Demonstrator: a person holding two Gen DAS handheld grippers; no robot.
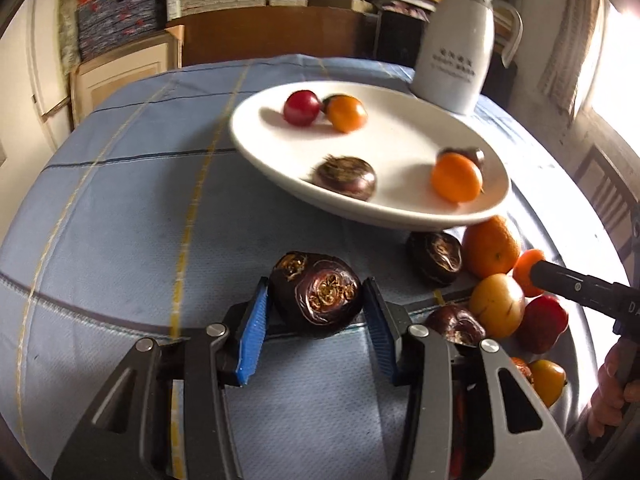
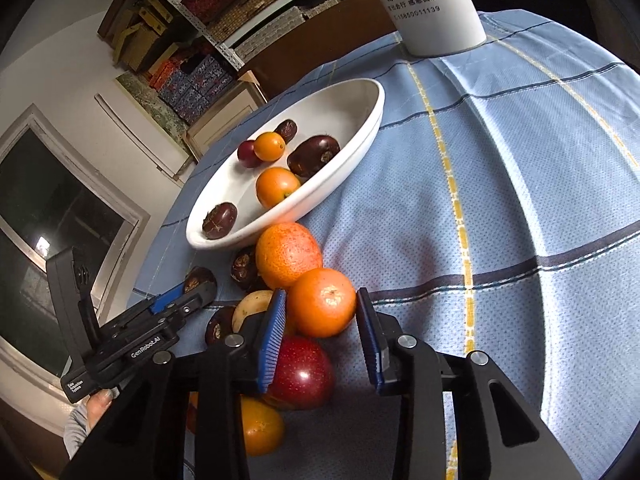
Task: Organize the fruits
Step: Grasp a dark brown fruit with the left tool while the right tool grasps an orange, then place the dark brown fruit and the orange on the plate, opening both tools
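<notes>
A white oval bowl (image 1: 280,152) (image 2: 360,128) on the blue tablecloth holds several small fruits: dark chestnuts, orange ones and a red one. My left gripper (image 1: 316,300) is shut on a dark water chestnut (image 1: 318,292), held just above the cloth in front of the bowl. My right gripper (image 2: 322,312) has its blue pads on either side of a small orange (image 2: 322,302), the left pad touching it and the right pad a little apart. A pile of loose fruits lies beside it: a bigger orange (image 2: 288,254), a red apple (image 2: 304,372), a yellow fruit (image 1: 496,310), more chestnuts (image 1: 434,258).
A white jug (image 1: 460,40) (image 2: 428,4) stands behind the bowl at the table's far edge. The table edge falls away at left toward shelves, boxes and a door. The left gripper's body (image 2: 132,344) shows in the right wrist view, left of the fruit pile.
</notes>
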